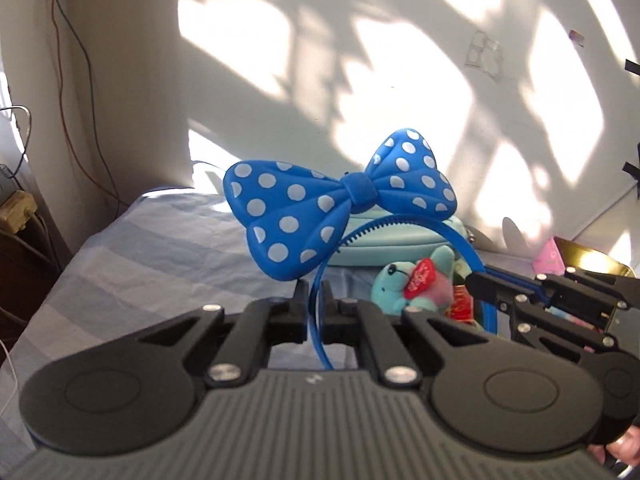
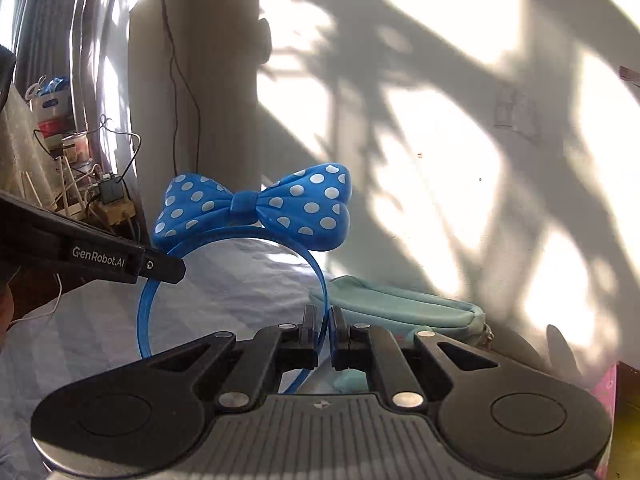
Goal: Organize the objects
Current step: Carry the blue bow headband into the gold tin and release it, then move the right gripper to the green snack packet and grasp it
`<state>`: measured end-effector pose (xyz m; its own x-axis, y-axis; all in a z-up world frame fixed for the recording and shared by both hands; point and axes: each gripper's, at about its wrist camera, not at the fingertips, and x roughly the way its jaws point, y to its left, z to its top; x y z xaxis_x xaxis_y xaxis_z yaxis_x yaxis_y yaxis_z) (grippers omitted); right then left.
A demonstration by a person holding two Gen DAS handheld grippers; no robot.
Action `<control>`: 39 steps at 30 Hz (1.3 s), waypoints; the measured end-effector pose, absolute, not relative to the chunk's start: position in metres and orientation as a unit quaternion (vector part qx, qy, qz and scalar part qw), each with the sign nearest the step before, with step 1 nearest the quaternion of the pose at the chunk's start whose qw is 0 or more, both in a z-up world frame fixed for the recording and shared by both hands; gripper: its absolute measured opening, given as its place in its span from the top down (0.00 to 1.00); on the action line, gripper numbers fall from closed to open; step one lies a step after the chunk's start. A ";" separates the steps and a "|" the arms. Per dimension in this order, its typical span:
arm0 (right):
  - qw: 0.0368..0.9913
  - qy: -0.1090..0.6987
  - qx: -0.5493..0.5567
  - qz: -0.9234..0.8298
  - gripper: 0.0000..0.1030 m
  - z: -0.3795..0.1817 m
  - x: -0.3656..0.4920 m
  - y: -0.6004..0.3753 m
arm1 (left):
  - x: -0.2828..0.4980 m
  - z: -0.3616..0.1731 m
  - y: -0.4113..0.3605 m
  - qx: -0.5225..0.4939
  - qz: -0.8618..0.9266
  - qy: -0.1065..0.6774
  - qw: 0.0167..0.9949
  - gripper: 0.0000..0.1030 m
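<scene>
headband, blue plastic with big polka-dot bow (image 1: 340,200), held up over striped bedsheet (image 1: 132,264). left gripper (image 1: 316,300) and right gripper (image 2: 323,322) each pinching one leg. light, springy, slick, bow-heavy up top; you keep grip low on legs.

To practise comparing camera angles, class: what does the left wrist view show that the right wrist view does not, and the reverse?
Only the left wrist view shows the teal plush toy. Only the right wrist view shows the cluttered shelf. Both show the blue headband, lifted above the striped sheet, its two ends clamped in the left gripper and right gripper, plus the pale pouch.
</scene>
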<state>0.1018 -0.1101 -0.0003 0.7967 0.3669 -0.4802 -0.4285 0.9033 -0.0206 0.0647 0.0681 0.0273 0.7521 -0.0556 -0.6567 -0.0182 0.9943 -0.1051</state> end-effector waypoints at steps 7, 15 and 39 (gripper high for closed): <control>0.965 0.251 -0.040 0.071 0.94 0.008 0.066 -0.237 | 0.087 0.019 -0.066 -0.016 -0.143 0.363 0.921 0.94; 0.958 0.279 -0.001 -0.063 0.94 -0.007 0.031 -0.365 | 0.101 -0.005 -0.214 0.016 -0.258 0.386 0.886 0.94; 0.943 0.315 0.065 -0.086 0.71 -0.042 0.037 -0.422 | 0.102 -0.030 -0.276 0.126 -0.240 0.414 0.869 0.83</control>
<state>0.0367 -0.4223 -0.0418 0.7874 -0.1215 -0.6044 0.2029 0.9768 0.0680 0.1021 -0.2761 -0.0301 0.5418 -0.3128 -0.7802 0.5220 0.8527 0.0207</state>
